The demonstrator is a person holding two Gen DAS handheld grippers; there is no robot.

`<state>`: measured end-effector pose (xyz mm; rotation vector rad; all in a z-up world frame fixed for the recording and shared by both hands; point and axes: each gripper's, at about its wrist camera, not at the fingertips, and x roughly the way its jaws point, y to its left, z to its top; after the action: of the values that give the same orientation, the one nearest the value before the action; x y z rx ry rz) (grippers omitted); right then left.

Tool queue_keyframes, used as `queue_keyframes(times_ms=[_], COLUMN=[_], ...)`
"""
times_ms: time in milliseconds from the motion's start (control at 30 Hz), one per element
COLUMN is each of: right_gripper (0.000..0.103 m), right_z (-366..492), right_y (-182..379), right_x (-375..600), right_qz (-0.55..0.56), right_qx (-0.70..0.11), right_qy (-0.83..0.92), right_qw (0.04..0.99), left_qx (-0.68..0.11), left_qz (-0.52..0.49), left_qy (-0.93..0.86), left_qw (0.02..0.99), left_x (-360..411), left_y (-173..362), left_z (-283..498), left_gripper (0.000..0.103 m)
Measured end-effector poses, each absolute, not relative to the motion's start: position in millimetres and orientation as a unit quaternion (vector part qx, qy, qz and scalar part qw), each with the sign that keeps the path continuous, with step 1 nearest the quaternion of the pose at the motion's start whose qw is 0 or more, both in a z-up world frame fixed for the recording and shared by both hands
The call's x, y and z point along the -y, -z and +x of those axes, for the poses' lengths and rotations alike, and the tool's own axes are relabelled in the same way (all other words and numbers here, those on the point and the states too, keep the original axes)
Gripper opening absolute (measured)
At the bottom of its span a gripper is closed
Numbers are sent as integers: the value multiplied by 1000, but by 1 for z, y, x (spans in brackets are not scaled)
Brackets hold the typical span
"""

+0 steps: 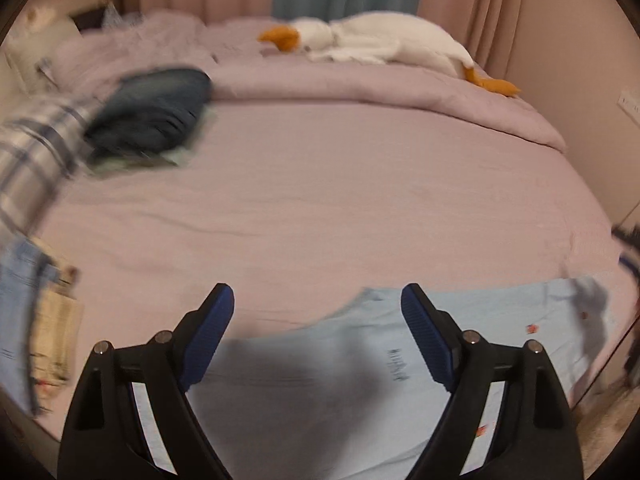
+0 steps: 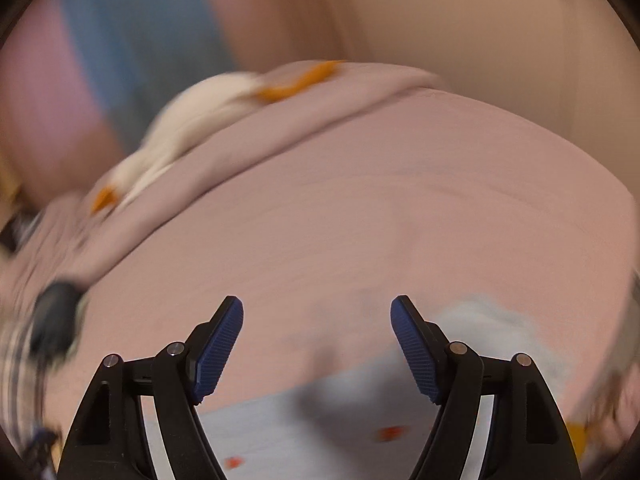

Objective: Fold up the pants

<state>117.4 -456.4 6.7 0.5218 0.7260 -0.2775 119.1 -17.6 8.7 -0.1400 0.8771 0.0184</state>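
Pale blue cotton pants with small red prints [image 1: 320, 380] lie spread flat on the pink bed sheet [image 1: 320, 200], near edge. Left gripper [image 1: 318, 300] and right gripper [image 2: 317, 312] both agape, empty, above them. No fold visible yet; all folding remains.

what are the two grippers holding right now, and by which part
Nothing. The left gripper and right gripper are both open above the light blue pants.
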Motion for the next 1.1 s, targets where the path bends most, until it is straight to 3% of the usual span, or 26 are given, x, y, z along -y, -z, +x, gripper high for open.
queue_keyframes(times_ms=[200, 467, 767, 867, 900, 967, 1100], right_gripper=[76, 76, 75, 47, 31, 10, 9], right_z=[88, 97, 120, 128, 131, 127, 119], right_y=[39, 67, 75, 81, 80, 71, 64], right_x=[538, 549, 529, 520, 518, 519, 526], right_qz=[331, 364, 337, 289, 286, 294, 292], right_qx=[-339, -371, -397, -420, -414, -388, -363], right_qy=[223, 229, 199, 214, 203, 203, 224], right_qw=[852, 823, 830, 833, 840, 849, 856], left_qx=[-490, -533, -522, -520, -520, -519, -518], left_qz=[-133, -119, -121, -122, -121, -116, -115], left_qy=[34, 47, 56, 58, 59, 60, 64], left_qw=[861, 837, 843, 843, 844, 845, 845], left_x=[39, 67, 67, 65, 65, 66, 65], left_y=[27, 70, 73, 75, 76, 76, 76], left_z=[153, 171, 170, 168, 167, 167, 167], left_gripper=[50, 48, 49, 50, 50, 50, 50])
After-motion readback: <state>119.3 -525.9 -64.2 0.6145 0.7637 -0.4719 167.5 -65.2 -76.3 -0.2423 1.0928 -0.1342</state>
